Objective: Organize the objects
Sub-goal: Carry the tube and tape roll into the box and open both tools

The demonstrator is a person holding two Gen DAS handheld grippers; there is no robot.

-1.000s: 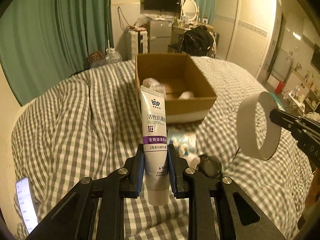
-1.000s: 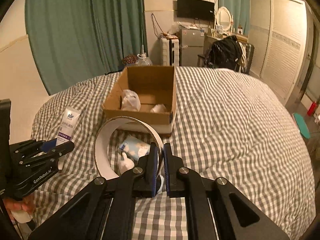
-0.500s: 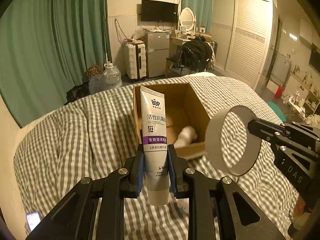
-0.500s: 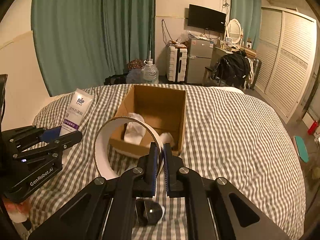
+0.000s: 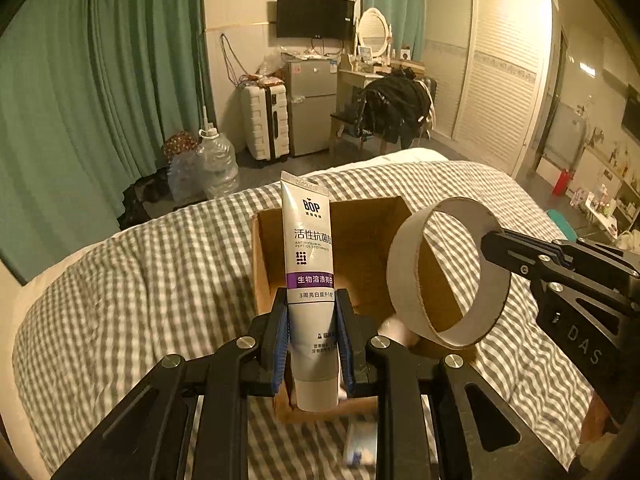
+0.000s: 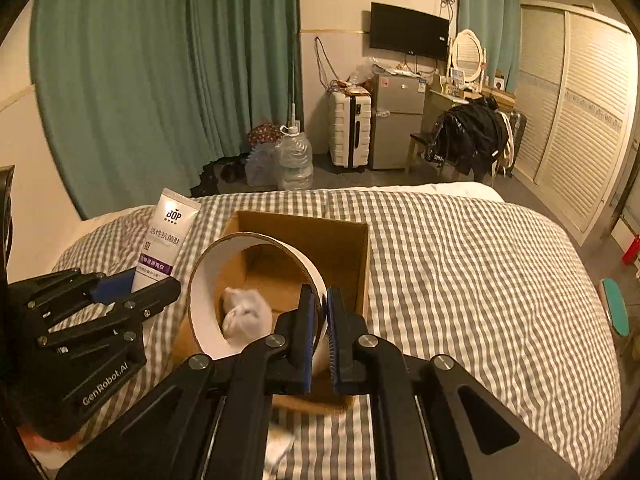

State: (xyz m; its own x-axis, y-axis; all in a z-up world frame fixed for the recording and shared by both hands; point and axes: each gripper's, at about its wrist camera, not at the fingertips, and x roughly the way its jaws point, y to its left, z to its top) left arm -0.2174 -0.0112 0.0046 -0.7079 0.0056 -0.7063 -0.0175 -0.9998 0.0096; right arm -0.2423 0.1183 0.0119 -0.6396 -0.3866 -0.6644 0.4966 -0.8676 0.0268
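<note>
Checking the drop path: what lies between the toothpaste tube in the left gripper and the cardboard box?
Nothing. In the left wrist view the toothpaste tube, clamped in the left gripper, stands directly before the open cardboard box; the cardboard ring hangs to its right.

A white toothpaste tube (image 5: 310,280) with a purple band stands upright, held above the near left corner of an open cardboard box (image 6: 344,240) on the checked bed. To its right a white tape ring (image 5: 448,272) hangs on edge over the box, where a crumpled white bundle (image 6: 244,314) lies.
</note>
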